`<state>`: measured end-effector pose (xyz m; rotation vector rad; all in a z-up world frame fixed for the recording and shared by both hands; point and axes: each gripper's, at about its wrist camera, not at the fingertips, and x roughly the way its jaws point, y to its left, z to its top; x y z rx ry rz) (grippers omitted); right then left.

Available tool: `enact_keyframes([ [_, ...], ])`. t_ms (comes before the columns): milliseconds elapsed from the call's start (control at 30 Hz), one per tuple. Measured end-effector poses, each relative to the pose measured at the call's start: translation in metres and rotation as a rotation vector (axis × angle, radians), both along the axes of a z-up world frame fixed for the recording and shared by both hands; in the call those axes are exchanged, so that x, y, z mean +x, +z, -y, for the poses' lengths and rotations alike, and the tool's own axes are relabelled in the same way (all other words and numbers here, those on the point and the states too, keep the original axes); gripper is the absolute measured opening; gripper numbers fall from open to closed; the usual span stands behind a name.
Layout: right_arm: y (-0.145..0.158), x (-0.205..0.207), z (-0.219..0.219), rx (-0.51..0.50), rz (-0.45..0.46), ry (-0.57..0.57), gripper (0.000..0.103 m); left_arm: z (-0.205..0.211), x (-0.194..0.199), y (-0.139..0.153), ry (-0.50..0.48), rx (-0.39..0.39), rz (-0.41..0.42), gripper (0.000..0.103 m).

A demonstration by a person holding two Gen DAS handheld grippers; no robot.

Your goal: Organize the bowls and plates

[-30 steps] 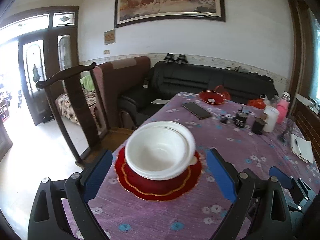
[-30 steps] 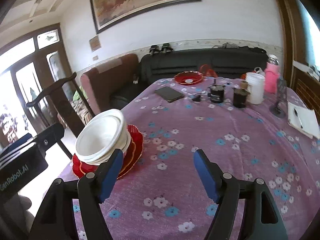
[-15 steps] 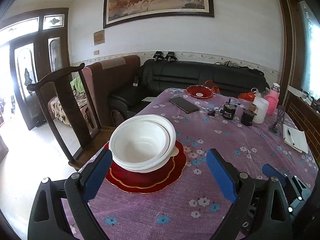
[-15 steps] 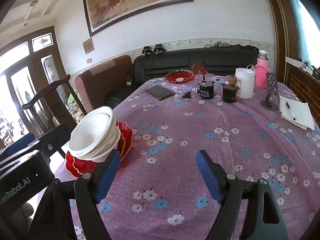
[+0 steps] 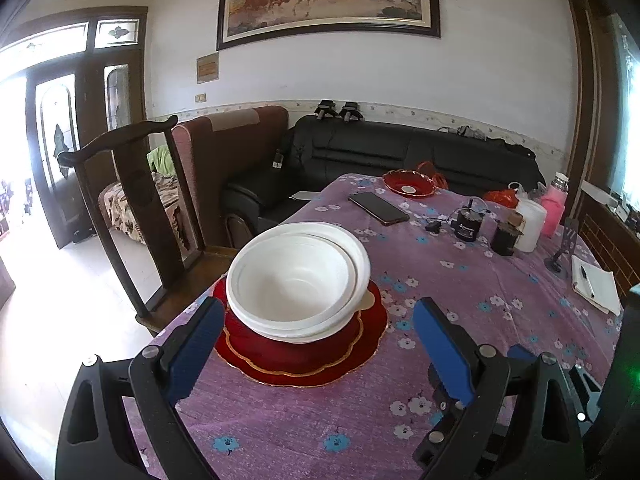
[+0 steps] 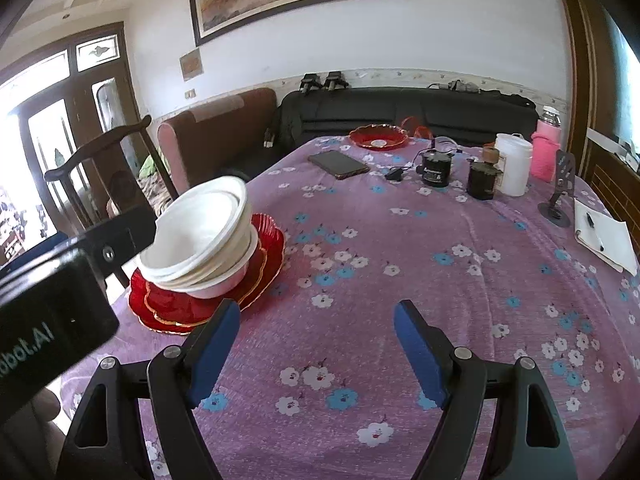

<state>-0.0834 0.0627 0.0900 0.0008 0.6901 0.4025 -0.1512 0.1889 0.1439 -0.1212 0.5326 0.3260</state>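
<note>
White bowls (image 5: 298, 280) nested, tilted, atop red plates (image 5: 300, 354) at table (image 5: 460, 280) corner. Likely light, rigid, slippery (stack may slide); grip by rim. Left gripper (image 5: 318, 344) and right gripper (image 6: 316, 350) gape wide, empty.

Left wrist: low over table edge, facing stacked bowls (image 5: 298, 280) closely.
Right wrist: alongside, facing sofa (image 6: 408, 116).
Shared: bowls, tablecloth (image 5: 460, 280).

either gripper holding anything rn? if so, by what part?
Nothing held. Left gripper is open, pads clear of the bowls on the red plates. Right gripper is open over bare tablecloth.
</note>
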Motion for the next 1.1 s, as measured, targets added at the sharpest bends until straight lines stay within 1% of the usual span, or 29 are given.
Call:
enact_keyframes([
  [233,-0.008,0.001,-0.017,-0.042,-0.016,0.024,0.083,-0.012,0.000,-0.005,0.016,-0.019,0.008,0.095],
  [300,-0.008,0.001,-0.023,-0.051,-0.016,0.033,0.083,-0.015,-0.003,-0.004,0.024,-0.018,0.026,0.095],
  [367,-0.008,0.001,-0.028,-0.060,-0.014,0.041,0.083,-0.017,-0.008,-0.002,0.046,0.000,0.066,0.095],
  [433,-0.008,0.001,-0.034,-0.068,-0.012,0.051,0.083,-0.020,-0.016,0.003,0.077,0.017,0.108,0.102],
  [467,-0.007,0.001,-0.037,-0.072,-0.009,0.054,0.083,-0.021,-0.019,0.004,0.087,0.019,0.126,0.103],
  [567,-0.006,0.001,-0.042,-0.065,-0.007,0.061,0.084,-0.026,-0.031,0.005,0.110,0.015,0.184,0.103],
  [633,-0.005,0.001,-0.045,-0.066,-0.005,0.063,0.083,-0.027,-0.033,0.007,0.111,0.036,0.207,0.103],
  [700,-0.004,0.002,-0.049,-0.071,-0.006,0.068,0.083,-0.030,-0.032,0.008,0.105,0.044,0.202,0.103],
  [900,-0.004,-0.002,-0.058,-0.076,0.002,0.077,0.083,-0.048,-0.022,0.001,0.073,-0.044,0.129,0.103],
  [1000,-0.004,-0.004,-0.062,-0.075,0.007,0.083,0.084,-0.054,-0.019,-0.004,0.080,-0.066,0.100,0.103],
  [1100,-0.006,-0.004,-0.065,-0.074,-0.013,0.093,0.085,-0.066,-0.015,-0.011,0.094,-0.108,0.067,0.103],
])
